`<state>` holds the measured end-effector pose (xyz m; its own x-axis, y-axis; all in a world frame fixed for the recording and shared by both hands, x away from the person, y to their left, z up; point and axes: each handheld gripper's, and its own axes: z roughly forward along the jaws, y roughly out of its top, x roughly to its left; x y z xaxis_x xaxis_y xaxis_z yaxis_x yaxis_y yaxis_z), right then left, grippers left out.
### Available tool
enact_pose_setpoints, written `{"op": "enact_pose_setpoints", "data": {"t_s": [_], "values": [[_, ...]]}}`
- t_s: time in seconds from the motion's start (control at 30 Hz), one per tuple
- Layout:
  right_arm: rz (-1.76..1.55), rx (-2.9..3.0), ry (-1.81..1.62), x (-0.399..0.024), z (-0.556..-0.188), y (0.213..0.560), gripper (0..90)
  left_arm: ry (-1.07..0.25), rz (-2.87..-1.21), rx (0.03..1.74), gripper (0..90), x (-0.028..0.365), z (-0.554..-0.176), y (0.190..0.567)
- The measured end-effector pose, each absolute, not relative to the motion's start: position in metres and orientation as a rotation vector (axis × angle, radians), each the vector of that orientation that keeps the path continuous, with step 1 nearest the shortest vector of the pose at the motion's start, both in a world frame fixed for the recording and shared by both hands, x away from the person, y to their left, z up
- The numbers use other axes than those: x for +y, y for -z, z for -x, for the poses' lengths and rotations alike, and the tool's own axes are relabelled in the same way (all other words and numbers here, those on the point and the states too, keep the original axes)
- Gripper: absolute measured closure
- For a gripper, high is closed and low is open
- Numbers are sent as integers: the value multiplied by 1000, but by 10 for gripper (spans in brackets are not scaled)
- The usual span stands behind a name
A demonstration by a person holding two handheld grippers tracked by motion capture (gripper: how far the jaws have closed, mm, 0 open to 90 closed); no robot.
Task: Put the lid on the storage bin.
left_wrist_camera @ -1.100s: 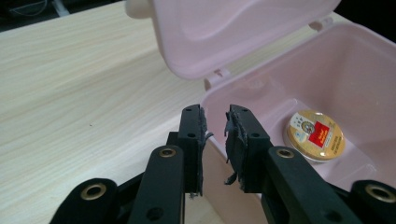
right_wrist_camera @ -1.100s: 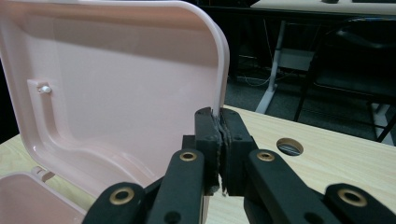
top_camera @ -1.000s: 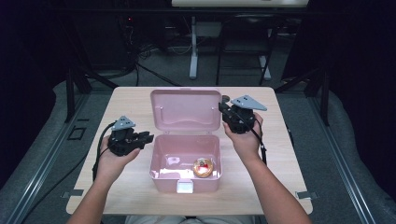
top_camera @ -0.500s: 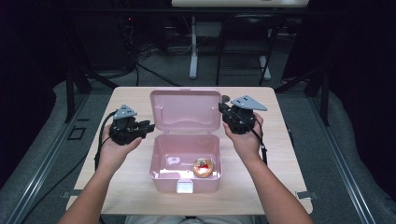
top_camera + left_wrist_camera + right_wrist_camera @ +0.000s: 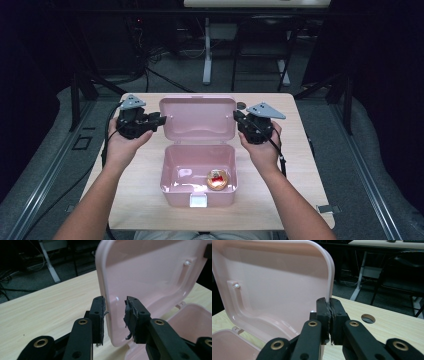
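Two tools flank the upright lid (image 5: 197,117) of the pink box (image 5: 198,175) mid-counter (image 5: 300,165). Left tool (image 5: 115,315): jaws just opening, straddling the lid's edge, inner pad clear. Right tool (image 5: 330,317): clamped on the opposite edge.

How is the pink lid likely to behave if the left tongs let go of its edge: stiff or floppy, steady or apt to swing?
The lid looks like thin moulded plastic, so probably light and fairly stiff. It stands hinged above the box, so it may swing. The right tongs pinch its edge, likely steadying it. The left tongs straddle the other edge with a gap.
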<state>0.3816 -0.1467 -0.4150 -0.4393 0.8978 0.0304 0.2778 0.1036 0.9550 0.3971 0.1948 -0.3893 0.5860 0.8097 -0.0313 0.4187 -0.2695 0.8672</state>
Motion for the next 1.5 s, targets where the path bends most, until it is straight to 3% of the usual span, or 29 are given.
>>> {"op": "enact_pose_setpoints", "data": {"t_s": [0.83, 1.5], "values": [[-1147, 1799, -1371, -149, -378, 415, 871, -592, -1857, 1009, 812, 190, -409, 370], [-1147, 1807, -1354, -147, -383, 398, 831, -602, -1855, 1006, 817, 188, -403, 369]]}}
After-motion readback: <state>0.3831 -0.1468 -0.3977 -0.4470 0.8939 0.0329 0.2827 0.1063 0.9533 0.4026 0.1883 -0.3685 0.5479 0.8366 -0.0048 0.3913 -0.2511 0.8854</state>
